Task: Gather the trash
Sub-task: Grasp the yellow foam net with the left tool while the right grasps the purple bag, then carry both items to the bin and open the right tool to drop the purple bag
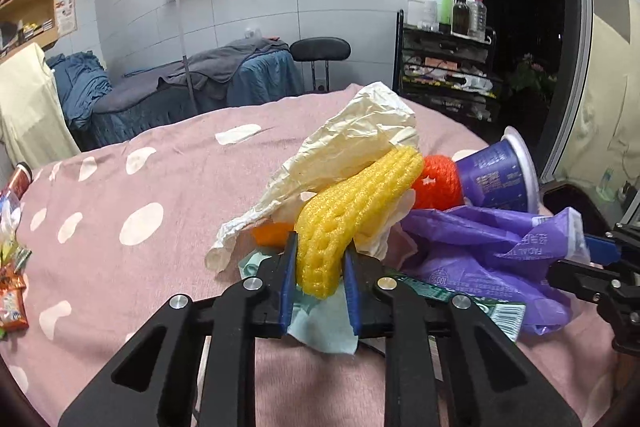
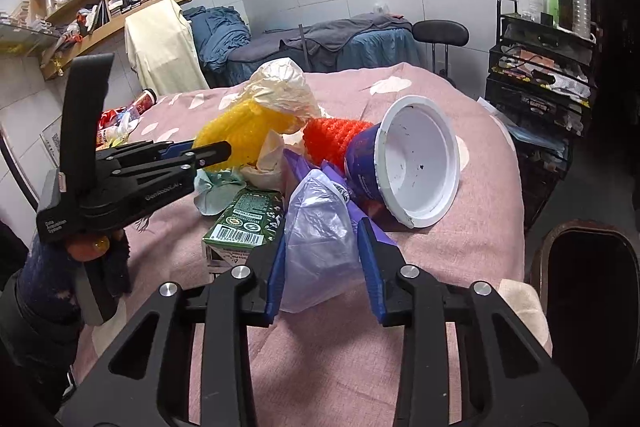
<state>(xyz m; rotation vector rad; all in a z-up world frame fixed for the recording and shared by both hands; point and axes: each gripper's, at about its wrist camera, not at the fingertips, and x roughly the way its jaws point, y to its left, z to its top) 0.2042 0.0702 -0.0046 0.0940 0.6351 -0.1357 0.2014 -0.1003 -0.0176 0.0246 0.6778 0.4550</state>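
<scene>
A heap of trash lies on the pink spotted bedspread (image 1: 120, 187). My left gripper (image 1: 318, 267) is shut on a yellow foam net sleeve (image 1: 352, 211), also seen in the right wrist view (image 2: 240, 135). My right gripper (image 2: 322, 267) has its jaws on either side of a purple-and-clear plastic bag (image 2: 320, 227) and looks closed on it; the bag also shows in the left wrist view (image 1: 488, 251). Around them lie a cream crumpled paper bag (image 1: 352, 143), an orange foam net (image 2: 336, 139), a purple cup (image 2: 416, 163) on its side, a green carton (image 2: 248, 219) and a pale green tissue (image 1: 324, 331).
Snack wrappers and a can (image 2: 120, 119) lie at the bed's far left. A dark bin (image 2: 592, 287) stands at the bed's right edge. A black cart with bottles (image 2: 552, 39), a stool (image 2: 440, 31) and a massage bed (image 2: 320, 43) stand behind.
</scene>
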